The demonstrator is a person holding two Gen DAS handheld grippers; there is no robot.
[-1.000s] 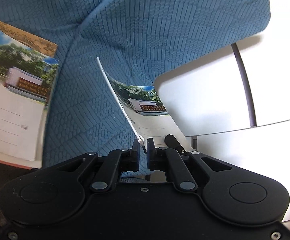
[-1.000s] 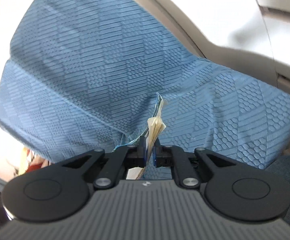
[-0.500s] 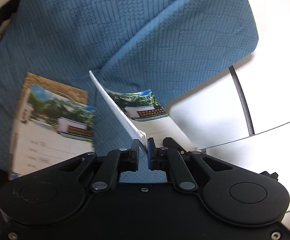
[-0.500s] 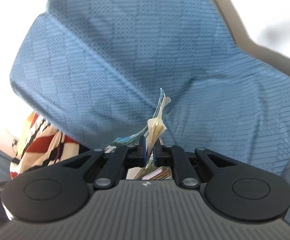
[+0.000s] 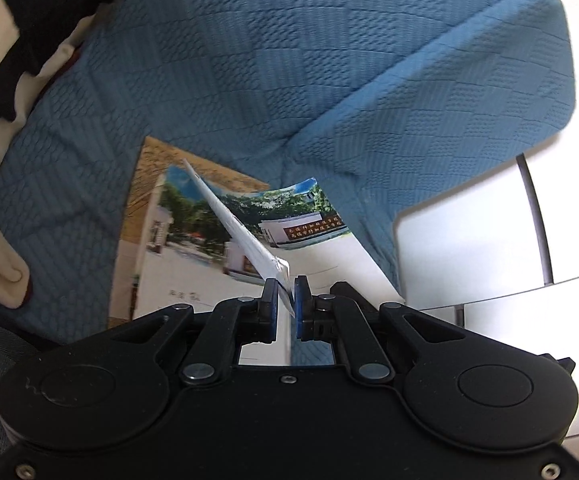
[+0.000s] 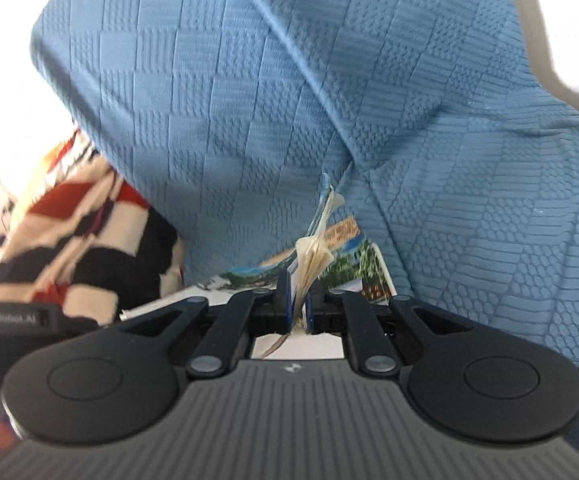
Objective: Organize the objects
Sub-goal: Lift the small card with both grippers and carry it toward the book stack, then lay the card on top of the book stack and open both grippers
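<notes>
Booklets are the things being sorted here, thin glossy ones with a photo of trees and a low white wall on the cover. The left gripper (image 5: 287,300) is clenched on the edge of one booklet (image 5: 245,236), which stands nearly edge-on to the lens and runs off toward 11 o'clock; it seems held by its margin so that it can be laid flat. Under it, toward 9 o'clock, a second booklet (image 5: 157,240) lies flat on the blue cover (image 5: 249,80), and the held one hangs over it, so stacking looks like the aim. A third sheet (image 5: 309,220) with the same photo curls up at 1 o'clock; whether it belongs to the held booklet cannot be told.

The right gripper (image 6: 300,296) is clenched on a fanned bunch of cream pages (image 6: 315,256), soft and dog-eared, likely another part of the same booklet, though that is not certain. The blue cover is a quilted knit with raised squares and scales, draped over a cushion. A striped cloth (image 6: 85,240) in red, black and cream lies at 9 o'clock.
</notes>
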